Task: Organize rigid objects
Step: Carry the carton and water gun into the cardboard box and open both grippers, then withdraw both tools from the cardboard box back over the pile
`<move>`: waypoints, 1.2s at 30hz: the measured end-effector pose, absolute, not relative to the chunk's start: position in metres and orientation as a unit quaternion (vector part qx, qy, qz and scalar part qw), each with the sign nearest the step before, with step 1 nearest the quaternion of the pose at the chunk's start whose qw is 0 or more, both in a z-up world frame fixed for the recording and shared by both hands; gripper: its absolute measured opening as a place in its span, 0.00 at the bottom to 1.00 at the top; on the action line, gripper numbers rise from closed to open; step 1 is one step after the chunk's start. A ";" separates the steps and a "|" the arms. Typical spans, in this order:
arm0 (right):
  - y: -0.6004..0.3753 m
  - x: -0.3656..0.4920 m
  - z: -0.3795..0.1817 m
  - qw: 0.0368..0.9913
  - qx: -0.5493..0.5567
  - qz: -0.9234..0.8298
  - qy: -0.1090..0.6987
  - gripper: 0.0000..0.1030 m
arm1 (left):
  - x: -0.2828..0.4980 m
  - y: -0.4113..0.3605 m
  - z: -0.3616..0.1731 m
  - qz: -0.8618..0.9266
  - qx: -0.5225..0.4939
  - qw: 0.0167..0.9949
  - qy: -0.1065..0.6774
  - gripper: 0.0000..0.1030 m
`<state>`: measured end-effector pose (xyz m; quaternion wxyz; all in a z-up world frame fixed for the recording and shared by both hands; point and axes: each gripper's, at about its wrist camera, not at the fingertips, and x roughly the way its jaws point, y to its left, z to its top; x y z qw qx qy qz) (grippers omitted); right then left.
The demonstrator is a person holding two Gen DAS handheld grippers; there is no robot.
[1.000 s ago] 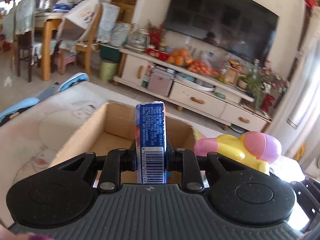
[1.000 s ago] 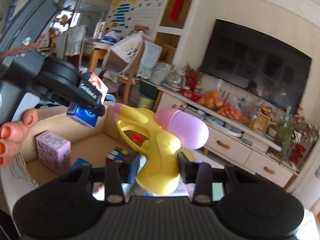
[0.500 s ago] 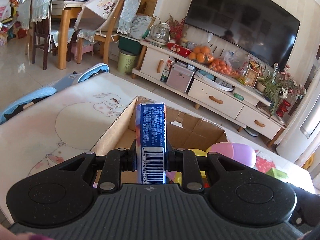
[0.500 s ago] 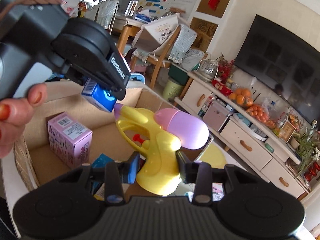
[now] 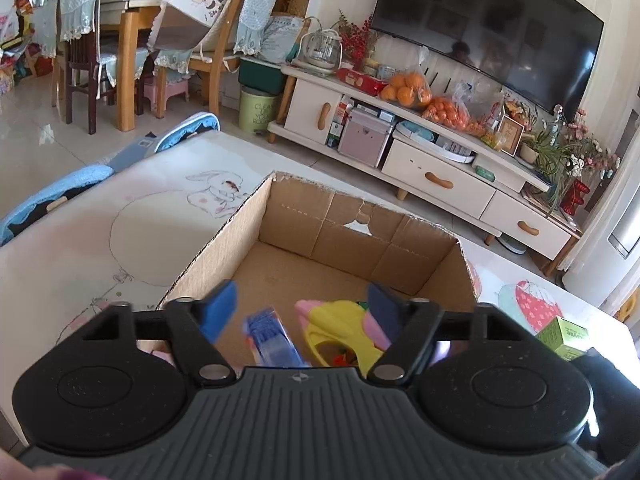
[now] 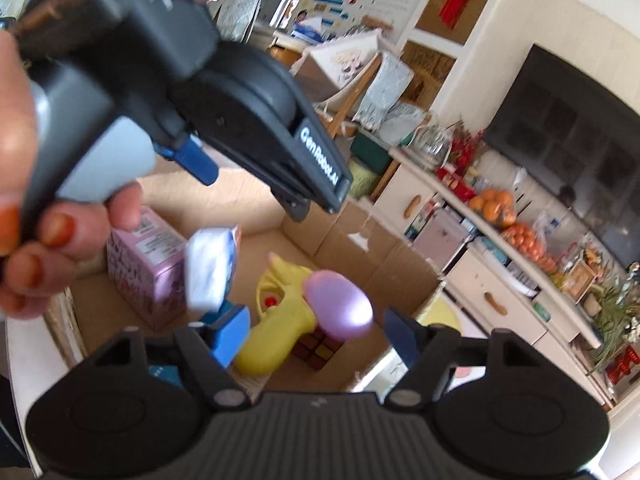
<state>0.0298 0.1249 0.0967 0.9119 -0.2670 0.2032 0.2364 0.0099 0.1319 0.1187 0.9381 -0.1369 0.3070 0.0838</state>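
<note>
- Legible writing: "GenRobot.AI" in white on the left gripper's (image 6: 320, 200) arm, seen from the right wrist view. Print on the blue carton (image 5: 272, 340) and the pink box (image 6: 148, 264) is too blurred to read.
- Left gripper (image 5: 302, 312): jaws have just been opening and stand wide; the blue carton lies loose between them, motion-blurred, touching neither pad.
- Right gripper (image 6: 316, 336): jaws have just been opening; the yellow-and-pink toy gun (image 6: 296, 312) sits between them, unpressed.
- Cardboard box (image 5: 360, 228): holds the toy gun, pink box and a puzzle cube (image 6: 318, 350).
- Surface: table (image 5: 80, 240) with a cartoon rabbit print; green carton (image 5: 564, 336) outside the box.
- Room: television (image 5: 488, 36), white cabinet (image 5: 436, 180) bearing oranges, dining chairs behind.
</note>
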 end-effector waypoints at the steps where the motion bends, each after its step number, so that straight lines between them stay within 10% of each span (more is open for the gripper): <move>1: 0.123 0.026 0.098 0.915 -0.266 0.232 0.196 0.75 | 0.010 0.132 0.119 0.082 -0.137 0.938 0.307 0.97; 17: 0.063 -0.031 0.100 0.965 -0.181 0.120 0.149 0.99 | 0.004 0.128 0.119 0.054 -0.157 0.934 0.317 1.00; 36: 0.002 -0.029 0.069 0.975 -0.100 0.045 0.195 0.99 | 0.003 0.122 0.115 0.006 -0.140 0.936 0.322 1.00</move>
